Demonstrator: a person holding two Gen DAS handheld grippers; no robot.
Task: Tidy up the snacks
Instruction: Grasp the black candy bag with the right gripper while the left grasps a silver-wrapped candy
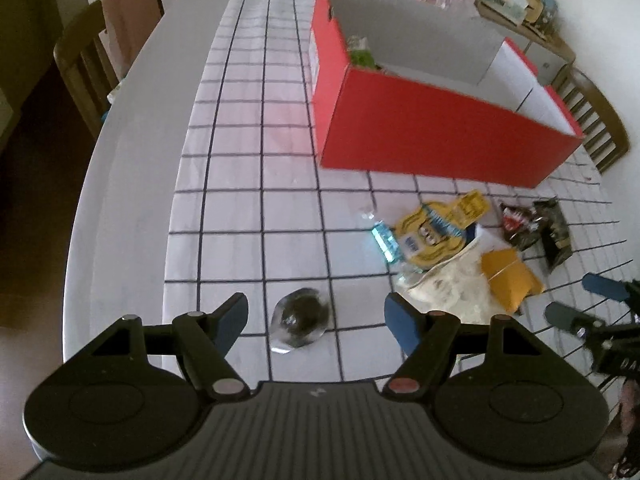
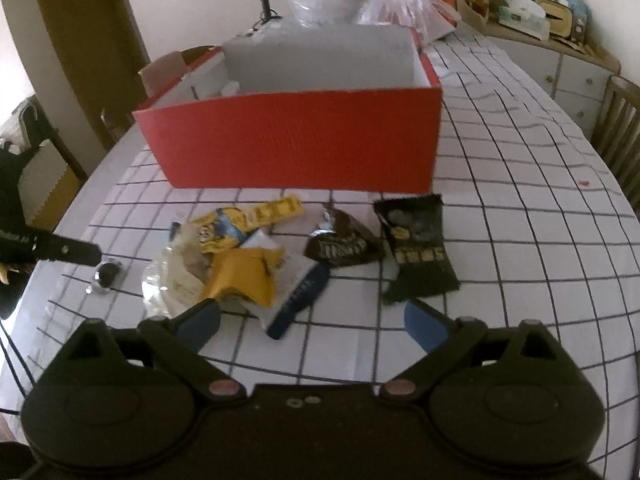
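White tablecloth with a dark grid (image 2: pixel 500 240), spread over a long table; wooden slat-back chairs (image 1: pixel 86 56) at the edges.

Landmark: open red cardboard box with white inner walls (image 2: pixel 296 140), upright on the cloth.

Near the front wall of the box, a loose heap of snacks: yellow cartoon-print packet (image 2: pixel 240 220), mustard-yellow crumpled pouch (image 2: pixel 244 272), dark brown wrapped bar (image 2: pixel 340 240), black foil packet with yellow lettering (image 2: pixel 420 248), clear bag of pale contents (image 1: pixel 452 288).

Apart from the heap, farther from the box: small dark sweet in clear wrapper (image 1: pixel 300 316).

Left gripper (image 1: pixel 316 320): blue-padded fingers wide apart, empty, flanking the sweet without touching.

Right gripper (image 2: pixel 312 322): fingers wide, empty, before the heap.
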